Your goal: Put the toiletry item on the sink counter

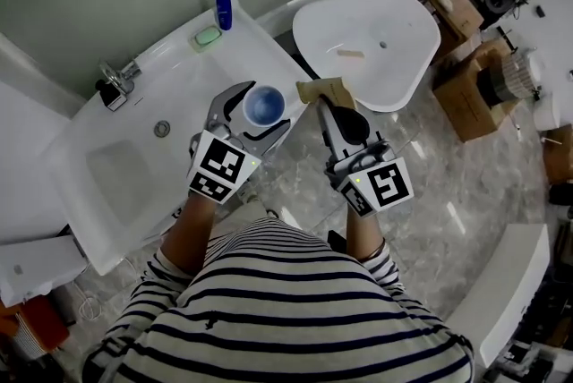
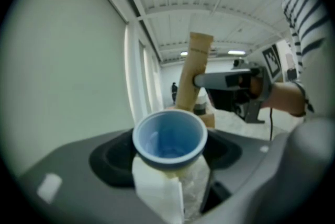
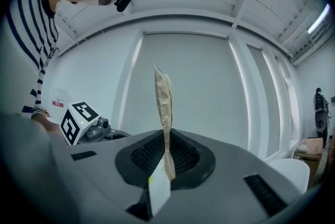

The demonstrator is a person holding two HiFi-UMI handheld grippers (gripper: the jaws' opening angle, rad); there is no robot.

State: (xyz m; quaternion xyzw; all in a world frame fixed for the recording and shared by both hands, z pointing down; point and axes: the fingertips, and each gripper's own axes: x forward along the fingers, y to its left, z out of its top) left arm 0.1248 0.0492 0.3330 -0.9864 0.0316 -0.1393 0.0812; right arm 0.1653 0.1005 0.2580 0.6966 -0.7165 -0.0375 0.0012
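**Cup and packet at the edge of the sink counter**

Poised at the near corner of the white ceramic sink counter (image 1: 260,46), with open grey marbled floor (image 1: 430,193) on the side away from it. Clamped wide in the left gripper (image 1: 251,117): a round blue plastic cup (image 1: 264,106), mouth up, at the counter's edge. Pinched tight in the right gripper (image 1: 327,108): a flat brown paper packet (image 1: 324,89), farther off the counter. Bare ledge nearest the cup; green soap bar (image 1: 208,36) and blue bottle (image 1: 223,10) along the counter's back.

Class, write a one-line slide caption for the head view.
Near the sink, the left tool grips a blue cup and the right tool pinches a brown paper packet.
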